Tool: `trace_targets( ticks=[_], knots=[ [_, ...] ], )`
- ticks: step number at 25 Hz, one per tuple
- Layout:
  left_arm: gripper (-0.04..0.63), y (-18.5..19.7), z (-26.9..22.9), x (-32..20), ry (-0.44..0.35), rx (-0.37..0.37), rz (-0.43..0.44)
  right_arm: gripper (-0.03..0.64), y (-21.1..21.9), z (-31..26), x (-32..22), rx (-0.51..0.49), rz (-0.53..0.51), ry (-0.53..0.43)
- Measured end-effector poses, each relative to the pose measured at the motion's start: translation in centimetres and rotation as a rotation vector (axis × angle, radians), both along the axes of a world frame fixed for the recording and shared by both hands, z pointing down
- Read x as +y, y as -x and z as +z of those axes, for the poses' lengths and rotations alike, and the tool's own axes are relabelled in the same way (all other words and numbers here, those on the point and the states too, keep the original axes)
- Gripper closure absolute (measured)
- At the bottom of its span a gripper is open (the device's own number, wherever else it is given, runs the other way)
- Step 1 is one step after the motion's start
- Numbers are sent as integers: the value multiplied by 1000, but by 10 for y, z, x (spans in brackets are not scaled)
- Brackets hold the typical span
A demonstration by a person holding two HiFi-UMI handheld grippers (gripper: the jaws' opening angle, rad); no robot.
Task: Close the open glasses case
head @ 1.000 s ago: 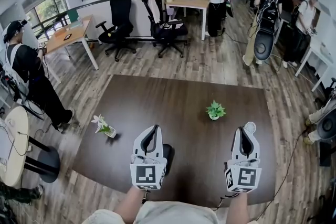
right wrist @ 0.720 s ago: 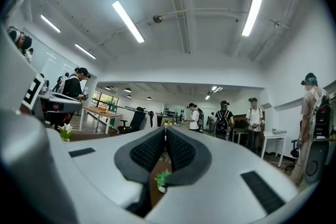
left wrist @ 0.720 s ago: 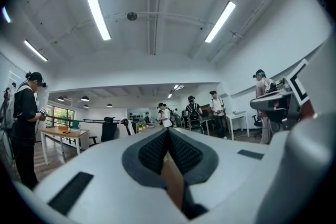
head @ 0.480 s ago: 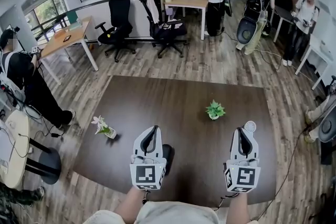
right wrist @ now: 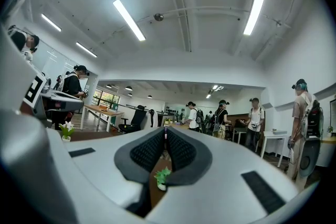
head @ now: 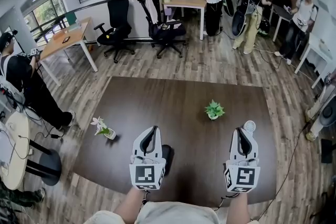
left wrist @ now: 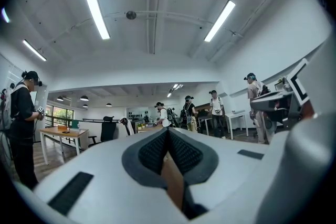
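Observation:
Both grippers are held level over the near edge of the dark brown table (head: pixel 178 99), and neither holds anything. My left gripper (head: pixel 153 130) is shut; in the left gripper view its jaws (left wrist: pixel 168 132) meet with nothing between them. A black object (head: pixel 167 153), probably the glasses case, lies on the table just right of the left gripper's body, which hides most of it. Whether its lid is up cannot be told. My right gripper (head: pixel 242 131) is shut too, with its pads (right wrist: pixel 165 132) together.
A small green potted plant (head: pixel 213 110) stands right of the table's centre and shows below the right jaws (right wrist: pixel 161 176). A white flower in a small vase (head: pixel 103 127) sits near the left edge. A small white round object (head: pixel 249 126) lies by the right gripper. Chairs, desks and people stand beyond.
Both grippers have kept still and shut. Only the people in the background have moved about the room.

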State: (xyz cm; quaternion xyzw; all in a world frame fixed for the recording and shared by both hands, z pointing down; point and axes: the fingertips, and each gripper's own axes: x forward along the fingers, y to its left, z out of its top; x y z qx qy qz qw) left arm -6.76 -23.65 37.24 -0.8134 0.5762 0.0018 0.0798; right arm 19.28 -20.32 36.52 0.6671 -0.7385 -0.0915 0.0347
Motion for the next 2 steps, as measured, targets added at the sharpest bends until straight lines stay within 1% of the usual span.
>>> trace_targets(
  ticks=[2],
  knots=[
    [592, -1, 0, -1, 1, 2, 0, 607, 0, 1, -1, 2, -1, 4]
  ],
)
